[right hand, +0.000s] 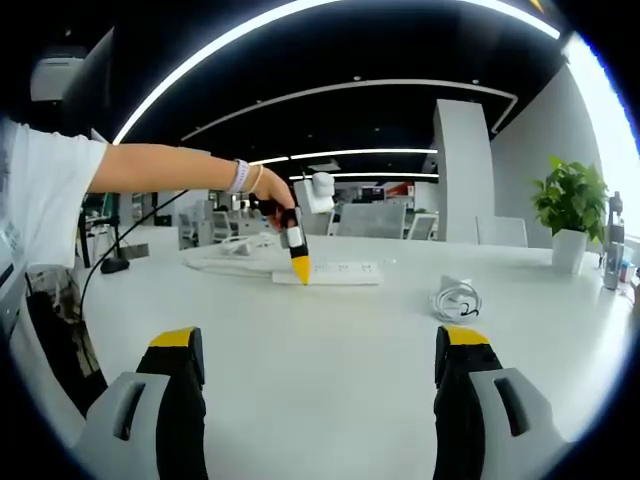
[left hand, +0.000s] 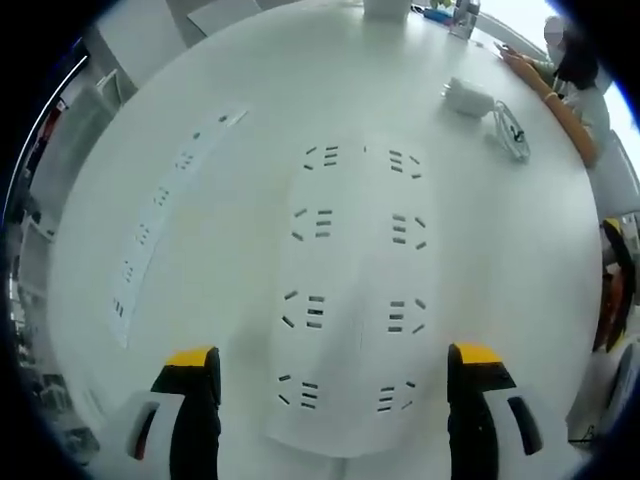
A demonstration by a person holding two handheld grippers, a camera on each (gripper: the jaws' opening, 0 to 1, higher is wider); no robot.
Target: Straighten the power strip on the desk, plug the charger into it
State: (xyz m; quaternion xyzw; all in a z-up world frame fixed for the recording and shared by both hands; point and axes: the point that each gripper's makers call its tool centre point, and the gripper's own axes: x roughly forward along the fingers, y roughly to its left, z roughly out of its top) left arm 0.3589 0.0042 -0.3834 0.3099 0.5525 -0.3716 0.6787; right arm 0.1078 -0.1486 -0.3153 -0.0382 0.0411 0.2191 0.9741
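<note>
The left gripper [left hand: 335, 385] hangs right over a wide white power strip [left hand: 355, 290] that lies flat on the white desk [left hand: 520, 260]. Its two jaws, black with yellow tips, stand wide apart, one on each side of the strip, and there is nothing between them. The strip has two rows of plug holes running away from the gripper. A second, thinner power strip [left hand: 165, 215] lies off to the left of it, on a slant.

Farther back on the desk sits the white charger [left hand: 468, 97], and just beside it is its cord [left hand: 510, 130], rolled into a loop. A person [left hand: 570, 85] sits at the far edge of the desk with an arm lying on it. Some bottles [left hand: 462, 15] stand near that edge too.

From the right gripper view, the right gripper [right hand: 318, 375] is low over a bare part of the desk [right hand: 320, 340]. Its jaws are wide apart too, and they hold nothing. Across the desk an arm [right hand: 175, 170] with a bracelet reaches out and holds the left gripper [right hand: 299, 262], whose yellow tip points down at the power strip [right hand: 330, 272]. I cannot tell if the tip touches it. The charger with its rolled cord [right hand: 455, 300] lies to the right of the strip, apart from it and nearer to the right gripper. A green plant [right hand: 570, 205] in a white pot stands at the far right of the desk. A black cable [right hand: 110, 262] lies at the left.
</note>
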